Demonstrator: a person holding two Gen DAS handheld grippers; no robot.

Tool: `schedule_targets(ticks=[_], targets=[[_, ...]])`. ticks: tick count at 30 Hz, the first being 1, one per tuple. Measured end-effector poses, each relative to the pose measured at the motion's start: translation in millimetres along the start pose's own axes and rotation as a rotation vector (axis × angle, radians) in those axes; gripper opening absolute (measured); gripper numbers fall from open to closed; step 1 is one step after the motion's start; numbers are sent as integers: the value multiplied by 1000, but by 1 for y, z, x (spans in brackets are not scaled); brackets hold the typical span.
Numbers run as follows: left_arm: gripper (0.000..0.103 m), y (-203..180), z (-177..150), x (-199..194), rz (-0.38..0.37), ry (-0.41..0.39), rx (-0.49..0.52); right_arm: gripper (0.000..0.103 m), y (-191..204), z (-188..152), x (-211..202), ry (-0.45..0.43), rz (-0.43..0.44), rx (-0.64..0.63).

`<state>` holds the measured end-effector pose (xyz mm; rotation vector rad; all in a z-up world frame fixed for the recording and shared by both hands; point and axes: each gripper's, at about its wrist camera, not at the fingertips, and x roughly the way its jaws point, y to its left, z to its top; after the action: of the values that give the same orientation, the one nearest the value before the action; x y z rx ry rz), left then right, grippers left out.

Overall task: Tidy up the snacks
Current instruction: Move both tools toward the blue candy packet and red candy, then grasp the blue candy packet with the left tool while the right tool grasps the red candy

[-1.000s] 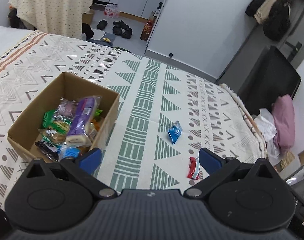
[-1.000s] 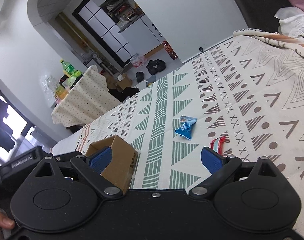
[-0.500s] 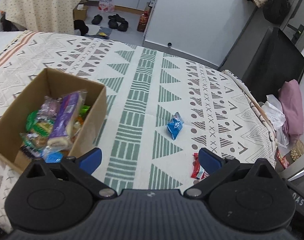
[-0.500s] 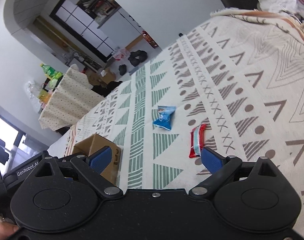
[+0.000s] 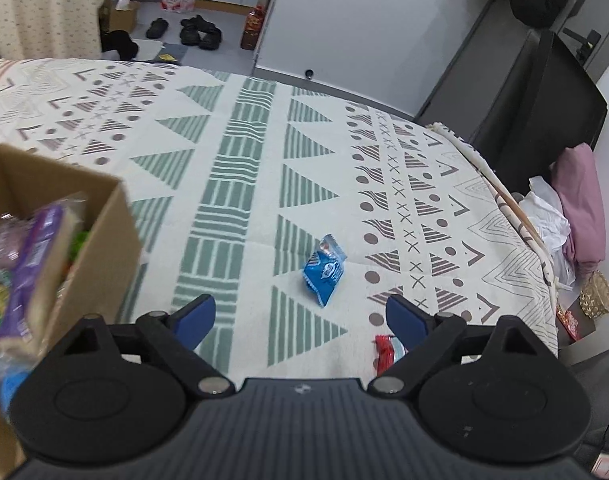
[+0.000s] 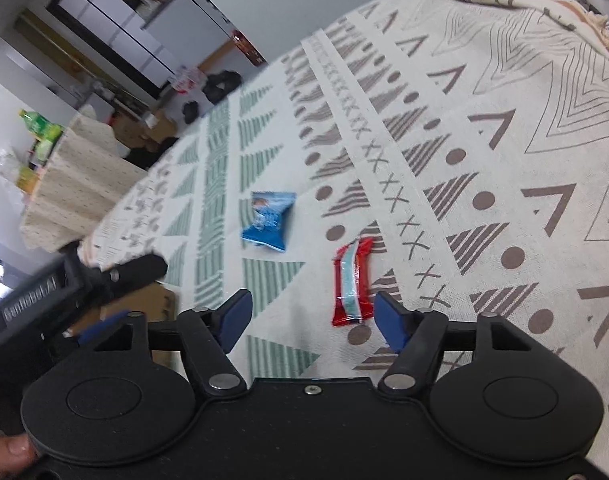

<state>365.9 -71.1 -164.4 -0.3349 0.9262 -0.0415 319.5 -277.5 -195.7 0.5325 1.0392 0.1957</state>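
1. Your left gripper point(image 5: 300, 316) is closing with nothing between its blue pads; the blue snack packet point(image 5: 324, 270) lies on the patterned cloth point(image 5: 244, 184) just ahead of it.
2. That packet is small, glossy blue with crimped ends and a white print.
3. Your right gripper point(image 6: 310, 318) is closing too, half-wide and gripping nothing; the red snack bar point(image 6: 351, 282), with its pale blue stripe, lies flat on the cloth just ahead of its right pad.
4. The cardboard box point(image 5: 100, 240) at your left holds mixed snacks.
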Motion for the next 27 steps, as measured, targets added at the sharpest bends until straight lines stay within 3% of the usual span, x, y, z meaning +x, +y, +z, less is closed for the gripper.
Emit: schedule_targets(ticks=[13,17,19,26,27], targets=[[85,-17,13,79,-33,80,62,48,1,14,46,46,-79,-39],[85,-20,14,97,-33,96,60,31,-2,14,53,61,-101,-53],[79,-22,15,104,-34,105,59,22,-5,15,55,60,-116,-50],[58,-28,12,116,-29,117,60,20,-13,19,51,18,-119,-12],[51,-28,11,116,-29,116,59,20,-16,20,49,13,-121,2]])
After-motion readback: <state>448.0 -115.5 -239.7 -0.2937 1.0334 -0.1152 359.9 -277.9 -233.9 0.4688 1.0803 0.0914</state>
